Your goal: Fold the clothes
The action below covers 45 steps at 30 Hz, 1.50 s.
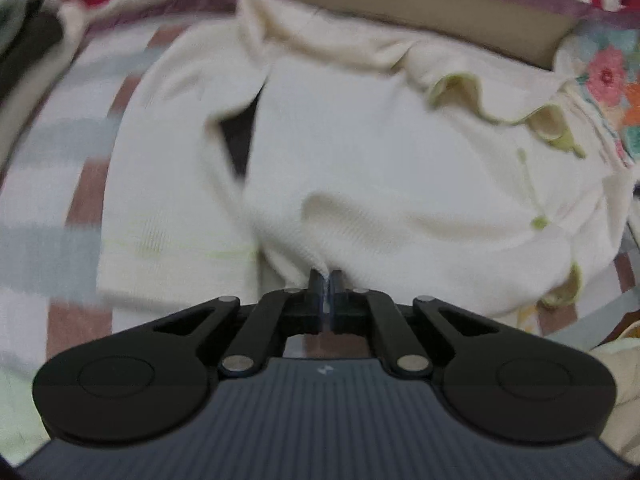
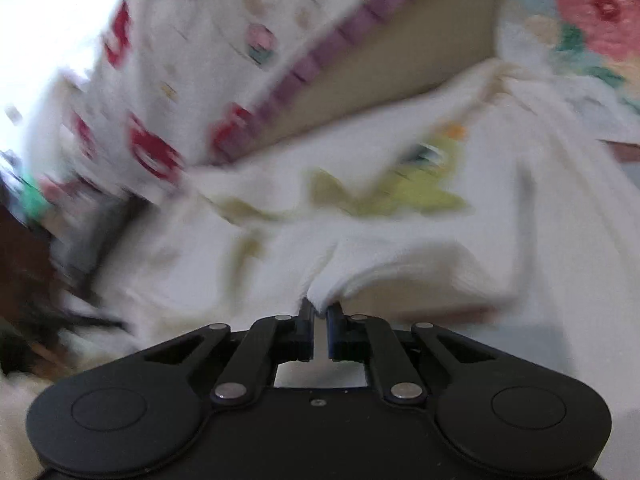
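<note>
On the striped bed cover, the cream garment lay rumpled and seemingly only partly folded, its near edge clenched by both the left hand-held gripper and the right hand-held gripper.

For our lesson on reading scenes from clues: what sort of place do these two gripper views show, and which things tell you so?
Probably a bedroom at home, on a bed. The cream garment lies on a striped bedsheet, with a floral pillow and a red-patterned cloth beside it. Both views are blurred, so this is a guess.
</note>
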Available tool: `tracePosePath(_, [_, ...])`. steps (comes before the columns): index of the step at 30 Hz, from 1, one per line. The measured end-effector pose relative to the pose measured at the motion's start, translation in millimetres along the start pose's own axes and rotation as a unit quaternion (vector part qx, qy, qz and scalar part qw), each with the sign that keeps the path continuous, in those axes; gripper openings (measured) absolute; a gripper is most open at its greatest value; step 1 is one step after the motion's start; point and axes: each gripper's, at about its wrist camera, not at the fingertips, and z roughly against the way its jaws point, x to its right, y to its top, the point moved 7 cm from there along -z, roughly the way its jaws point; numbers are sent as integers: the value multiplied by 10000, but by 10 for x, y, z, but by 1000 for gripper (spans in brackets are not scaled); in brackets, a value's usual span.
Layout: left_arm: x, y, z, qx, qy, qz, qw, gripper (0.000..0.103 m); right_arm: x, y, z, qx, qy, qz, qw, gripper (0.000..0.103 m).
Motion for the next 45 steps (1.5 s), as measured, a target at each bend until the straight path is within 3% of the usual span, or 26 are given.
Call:
tracePosePath(4, [38, 466, 118, 526, 163, 57, 9985, 2, -153, 470, -77, 474, 98, 69, 9988, 8])
tracePosePath(5, [-3, 566, 128, 671, 242, 221, 9972, 2, -131, 595, -112, 624, -56, 79, 9980, 8])
tracePosePath(7, [-135, 661, 94, 812, 415, 713, 9933, 2, 18, 721, -239, 719, -1420, 558, 9857, 11])
tracePosePath(9, [-297, 588, 9, 759, 691, 1175, 9877, 2, 120, 807, -313, 679, -2974, 1215, 9446, 15])
tracePosePath(10, [-320, 528, -36, 723, 686, 1289, 9866, 2, 134, 826, -319, 711, -3318, 1395, 9303, 15])
tracePosePath(11, [-326, 454, -63, 680, 671, 1330, 9865, 2, 135, 793, -296, 808, -2909, 1166, 9462, 15])
tracePosePath(12, [-331, 380, -89, 638, 657, 1371, 9863, 2, 173, 742, -258, 842, -2270, 623, 9683, 21])
tracePosePath(13, [-341, 339, -97, 642, 663, 1401, 9858, 2, 222, 672, -225, 804, -1855, 212, 9791, 25])
tracePosePath(15, [-376, 286, -98, 666, 665, 1476, 9846, 2, 305, 496, -161, 692, -1447, -225, 9868, 26])
tracePosePath(18, [-353, 297, -99, 679, 569, 1496, 9848, 2, 335, 270, -109, 521, -1271, -238, 9902, 30])
tracePosePath(22, [-268, 285, -119, 656, 510, 1447, 9860, 3, 278, 217, -212, 472, -722, -497, 9950, 35])
tracePosePath(24, [-215, 279, -118, 675, 407, 1415, 9868, 3, 292, 241, -326, 463, -780, -467, 9948, 56])
tracePosePath(26, [-174, 268, -102, 709, 352, 1376, 9873, 3, 399, 254, -462, 425, -1239, -700, 9889, 69])
tracePosePath(29, [-157, 272, -97, 695, 370, 1389, 9872, 4, 500, 294, -643, 422, -1542, -1212, 9797, 70])
tracePosePath(31, [-153, 263, -94, 704, 304, 1472, 9861, 4, 435, 318, -762, 457, -1274, -1373, 9812, 70])
tracePosePath(32, [-151, 258, -93, 708, 271, 1514, 9856, 4, 361, 308, -799, 454, -1092, -1306, 9844, 69])
tracePosePath(35, [-140, 217, -99, 703, 280, 1527, 9854, 4, 75, 236, -879, 428, -551, -875, 9937, 6])
tracePosePath(37, [-138, 200, -93, 728, 304, 1525, 9851, 4, -142, 208, -823, 581, -409, -406, 9966, 6])
tracePosePath(42, [-146, 220, -77, 842, 380, 1569, 9833, 4, -614, 351, -725, 851, -552, 670, 9926, 6])
tracePosePath(45, [-149, 195, -79, 838, 417, 1581, 9830, 4, -568, 471, -848, 639, -458, 561, 9953, 10])
